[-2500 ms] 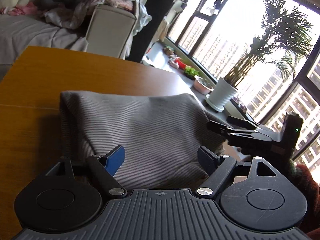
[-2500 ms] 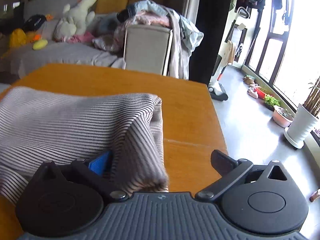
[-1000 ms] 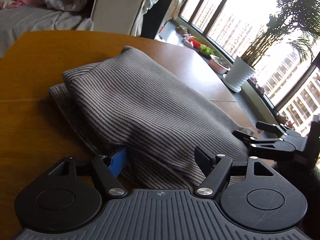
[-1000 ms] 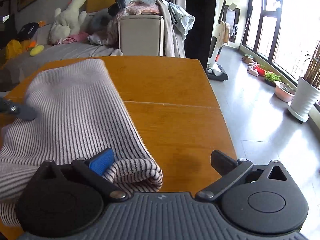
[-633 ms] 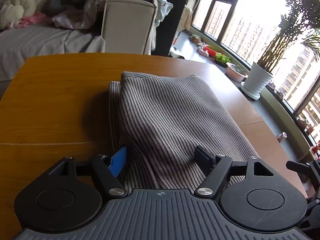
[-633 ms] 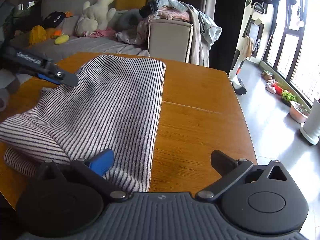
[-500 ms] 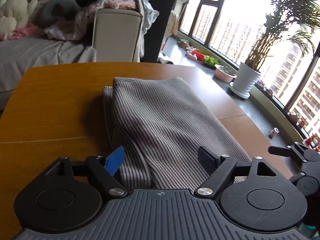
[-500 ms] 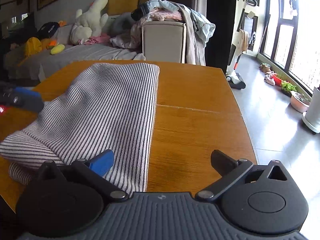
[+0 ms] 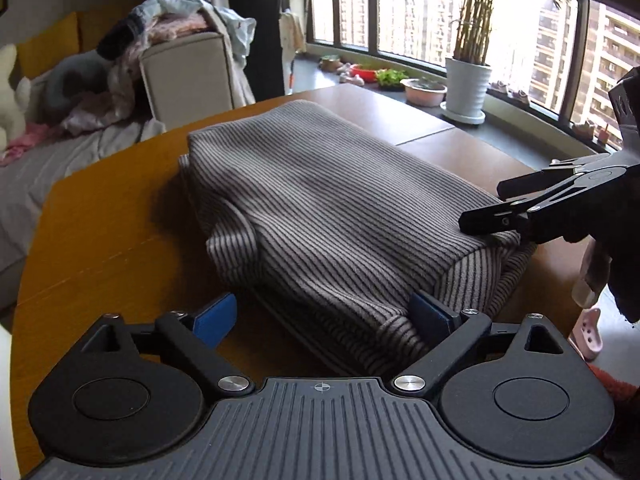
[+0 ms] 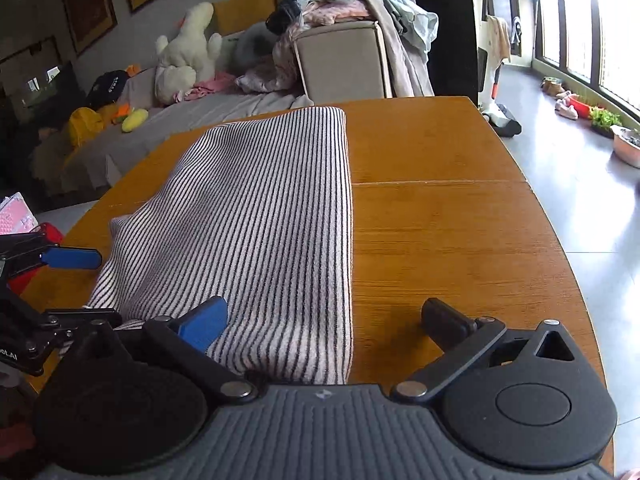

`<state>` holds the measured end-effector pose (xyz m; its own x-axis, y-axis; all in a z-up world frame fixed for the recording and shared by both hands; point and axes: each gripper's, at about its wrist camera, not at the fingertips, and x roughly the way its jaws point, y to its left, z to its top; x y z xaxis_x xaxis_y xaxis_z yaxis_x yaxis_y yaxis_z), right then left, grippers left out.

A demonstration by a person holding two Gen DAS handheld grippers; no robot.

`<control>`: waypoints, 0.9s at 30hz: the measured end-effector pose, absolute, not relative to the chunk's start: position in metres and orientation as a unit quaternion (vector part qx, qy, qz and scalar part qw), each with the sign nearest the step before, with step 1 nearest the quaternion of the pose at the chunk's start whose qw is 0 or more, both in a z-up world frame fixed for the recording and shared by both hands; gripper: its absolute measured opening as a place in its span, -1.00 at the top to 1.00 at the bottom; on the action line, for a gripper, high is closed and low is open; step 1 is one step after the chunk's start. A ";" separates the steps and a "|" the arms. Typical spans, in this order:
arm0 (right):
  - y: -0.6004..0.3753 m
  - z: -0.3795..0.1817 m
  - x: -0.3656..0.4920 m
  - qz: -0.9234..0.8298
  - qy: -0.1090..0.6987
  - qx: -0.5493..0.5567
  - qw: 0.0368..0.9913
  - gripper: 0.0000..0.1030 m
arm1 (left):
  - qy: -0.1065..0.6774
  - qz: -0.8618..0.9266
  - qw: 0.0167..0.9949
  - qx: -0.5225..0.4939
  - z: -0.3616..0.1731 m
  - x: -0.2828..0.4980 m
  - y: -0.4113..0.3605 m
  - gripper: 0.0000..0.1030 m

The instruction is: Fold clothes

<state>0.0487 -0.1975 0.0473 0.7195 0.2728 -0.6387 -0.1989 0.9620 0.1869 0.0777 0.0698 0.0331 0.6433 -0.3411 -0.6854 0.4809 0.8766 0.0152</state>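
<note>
A grey-and-white striped garment (image 9: 340,208) lies folded in a thick rectangle on the wooden table (image 9: 100,240). My left gripper (image 9: 320,318) is at its near corner and its jaws are opening wide. A bunched fold lies between the blue pads, against the right one, and is not pinched. The right gripper (image 9: 480,204) hovers over the garment's right edge. In the right wrist view the garment (image 10: 272,216) reaches between the fingers of the open right gripper (image 10: 324,320), and its edge lies loose by the left pad. The left gripper's blue pad (image 10: 72,258) shows at the left edge.
Bare wood (image 10: 460,240) stretches right of the garment up to the table's curved edge. Behind the table stand a beige hamper (image 10: 344,60) heaped with clothes and a sofa with a plush toy (image 10: 188,48). A potted plant (image 9: 468,84) stands by the windows.
The left jaws have spread wider and let the fold go, and the left gripper has rolled and shifted sideways. The garment has settled flat on the table. The right gripper has stayed open.
</note>
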 end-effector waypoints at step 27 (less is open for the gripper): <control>-0.078 0.059 -0.036 0.325 0.221 -0.310 0.866 -0.37 | 0.326 -0.195 0.922 0.071 0.058 0.068 0.108 -0.93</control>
<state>-0.0356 -0.0777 0.0587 0.6912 0.4264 -0.5835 -0.6997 0.5969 -0.3926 0.0683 0.1076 0.0576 0.7119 -0.3134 -0.6285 0.4056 0.9140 0.0036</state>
